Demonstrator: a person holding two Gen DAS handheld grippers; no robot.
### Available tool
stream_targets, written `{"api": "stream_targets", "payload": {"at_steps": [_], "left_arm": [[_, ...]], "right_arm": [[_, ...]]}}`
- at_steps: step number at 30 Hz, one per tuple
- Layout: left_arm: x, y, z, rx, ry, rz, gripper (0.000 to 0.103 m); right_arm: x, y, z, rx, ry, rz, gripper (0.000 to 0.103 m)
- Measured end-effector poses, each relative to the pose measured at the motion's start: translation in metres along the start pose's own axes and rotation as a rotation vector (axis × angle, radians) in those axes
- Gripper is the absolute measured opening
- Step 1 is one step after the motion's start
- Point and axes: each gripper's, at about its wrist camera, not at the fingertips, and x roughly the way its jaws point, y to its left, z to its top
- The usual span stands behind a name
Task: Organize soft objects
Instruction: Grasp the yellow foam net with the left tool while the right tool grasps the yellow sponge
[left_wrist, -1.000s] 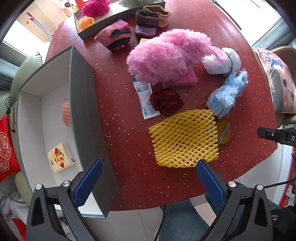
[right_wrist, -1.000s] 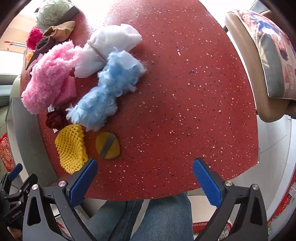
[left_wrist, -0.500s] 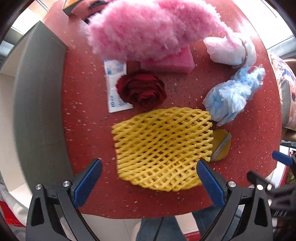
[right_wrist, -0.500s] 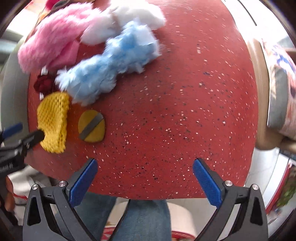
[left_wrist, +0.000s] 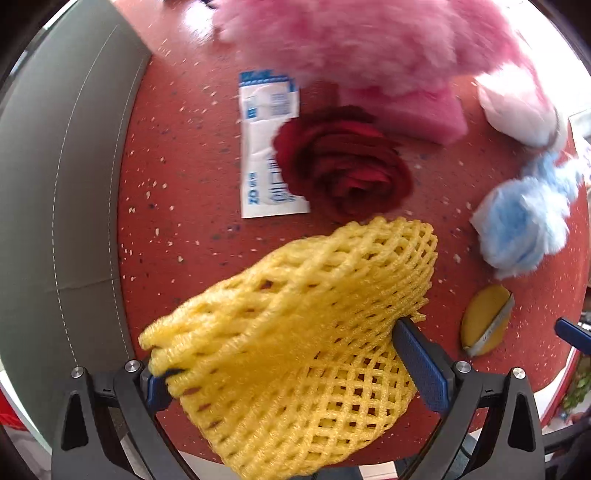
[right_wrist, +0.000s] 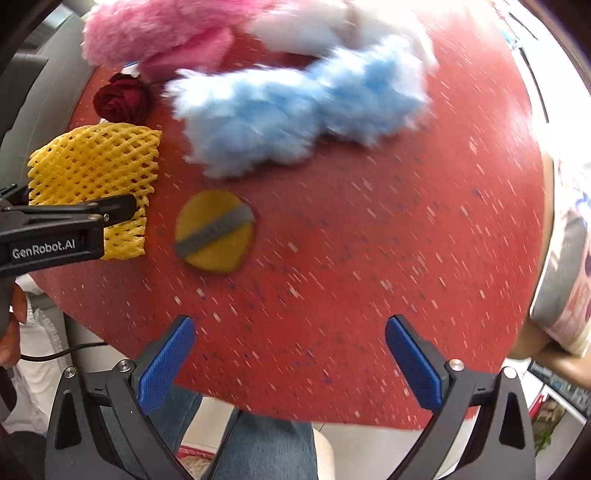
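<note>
A yellow foam net (left_wrist: 295, 325) lies at the near edge of the red table (left_wrist: 177, 229), buckled up between the fingers of my left gripper (left_wrist: 291, 373). The jaws stand wide, one finger on each side of the net, pressing its edges. The net also shows in the right wrist view (right_wrist: 96, 170) with the left gripper's finger (right_wrist: 74, 218) against it. My right gripper (right_wrist: 291, 362) is open and empty above the table's near edge. A red fabric rose (left_wrist: 343, 162), a blue fluffy tuft (right_wrist: 288, 107), pink plush (left_wrist: 362, 40) and a white tuft (left_wrist: 517, 110) lie beyond.
A grey-walled box (left_wrist: 59, 184) stands on the left of the table. A white sachet (left_wrist: 262, 147) lies beside the rose. A yellow round pad with a grey strap (right_wrist: 214, 230) lies right of the net. A cushioned chair (right_wrist: 565, 258) stands at the right.
My left gripper has moved forward and down onto the yellow net, which now bulges up between its fingers. My right gripper has moved closer to the table and the round pad.
</note>
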Motion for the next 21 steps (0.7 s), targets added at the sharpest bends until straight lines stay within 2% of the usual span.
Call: {"api": "stream_targets", "payload": {"at_steps": [7,11,16,21], "left_arm": [[0.000,0.001,0.007,0.005,0.013,0.009,0.103],[0.007,-0.003,0.017,0.004,0.025,0.012,0.103],[0.014,-0.005,0.019,0.000,0.028,0.012,0.103],[0.012,0.000,0.012,-0.001,0.006,0.009,0.103]], "right_arm": [[0.007,0.045,0.034,-0.097,-0.058,-0.006,0.103],[0.017,0.065,0.053,-0.136,-0.048,-0.016,0.103],[0.022,0.081,0.055,-0.126,-0.059,-0.068,0.103],[0.022,0.085,0.050,-0.121,-0.037,-0.068,0.103]]}}
